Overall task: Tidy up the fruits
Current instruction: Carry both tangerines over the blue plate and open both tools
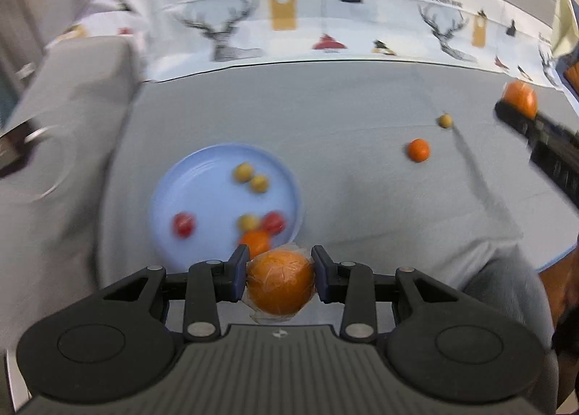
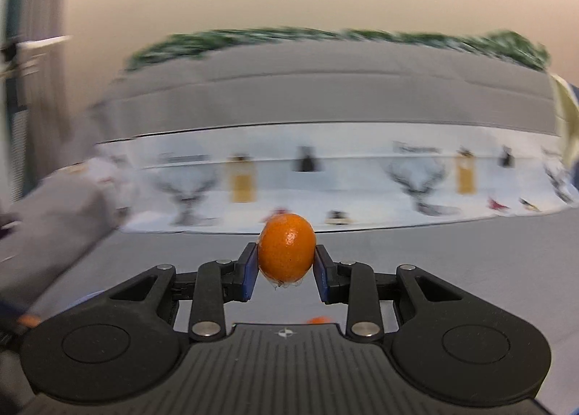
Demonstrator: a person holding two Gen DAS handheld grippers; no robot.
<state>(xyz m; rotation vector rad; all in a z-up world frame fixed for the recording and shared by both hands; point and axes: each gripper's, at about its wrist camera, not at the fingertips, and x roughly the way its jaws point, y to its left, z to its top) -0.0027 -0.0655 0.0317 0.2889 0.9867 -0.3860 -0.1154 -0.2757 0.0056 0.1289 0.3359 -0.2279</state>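
Wrapped orange (image 1: 280, 283) in left claw (image 1: 280, 272), above blue plate (image 1: 202, 176).

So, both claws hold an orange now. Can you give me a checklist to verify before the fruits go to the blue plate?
1. Left claw grips its wrapped orange between both pads: ok.
2. Right claw grips its small orange: ok.
3. Blue plate has free space: ok.
4. Left claw near plate: ok.
5. Fruits outside plate: not ok, loose orange and small yellow-green fruit lie on the grey cloth.
6. Grip firmness: cannot tell.
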